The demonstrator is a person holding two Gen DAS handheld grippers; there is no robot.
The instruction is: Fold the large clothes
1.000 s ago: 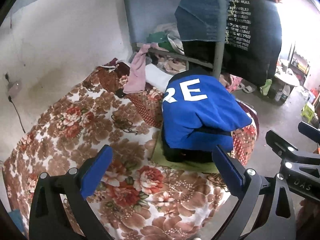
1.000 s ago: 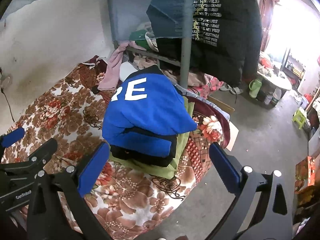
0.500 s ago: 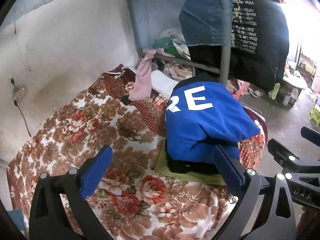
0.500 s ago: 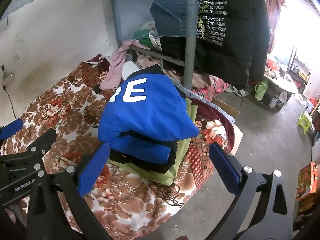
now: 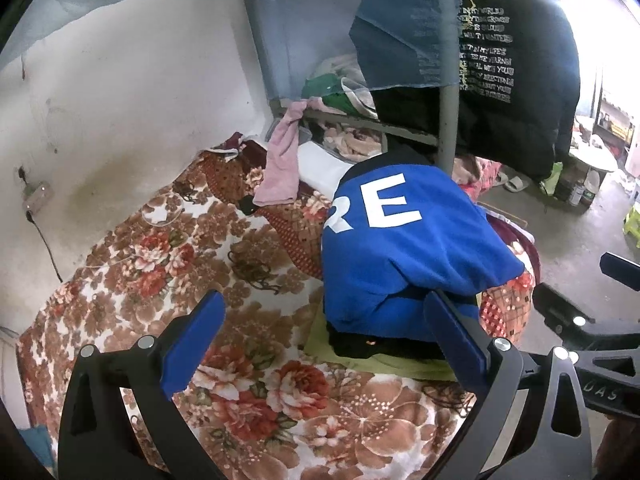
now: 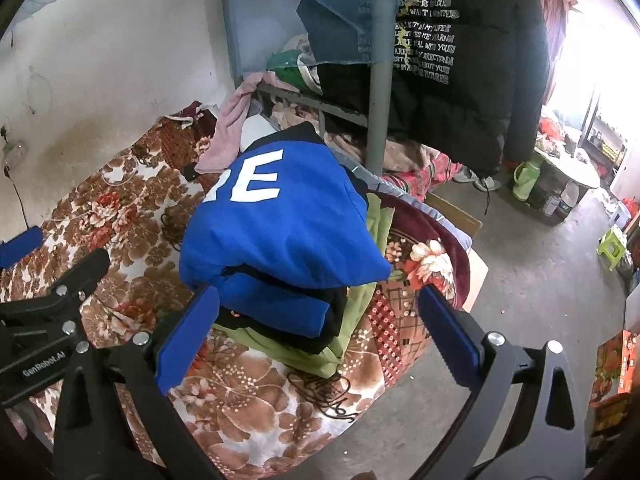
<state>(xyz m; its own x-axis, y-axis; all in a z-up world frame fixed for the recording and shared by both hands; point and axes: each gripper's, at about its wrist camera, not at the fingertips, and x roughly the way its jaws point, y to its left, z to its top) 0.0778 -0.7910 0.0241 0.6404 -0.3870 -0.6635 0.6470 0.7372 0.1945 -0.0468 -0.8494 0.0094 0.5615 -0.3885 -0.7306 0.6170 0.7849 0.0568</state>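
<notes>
A folded blue garment (image 5: 404, 256) with white letters lies on top of a stack of folded clothes, over a black one (image 5: 384, 346) and a green one (image 5: 380, 362), at the bed's right edge. It also shows in the right wrist view (image 6: 280, 232). My left gripper (image 5: 324, 328) is open and empty, held above the floral blanket (image 5: 168, 264) in front of the stack. My right gripper (image 6: 318, 320) is open and empty, close in front of the stack. Each gripper shows at the edge of the other's view.
A grey bunk post (image 6: 378, 120) stands behind the stack, with a black printed jacket (image 6: 460, 60) and denim (image 5: 404, 28) hanging from above. A pink cloth (image 5: 282, 164) hangs at the bed's head. The concrete floor (image 6: 540, 272) lies right, with a small table (image 6: 568, 168) and green stool (image 6: 614, 246).
Both grippers have drawn slightly up and back from the stack and stay open. The blue garment lies where it was.
</notes>
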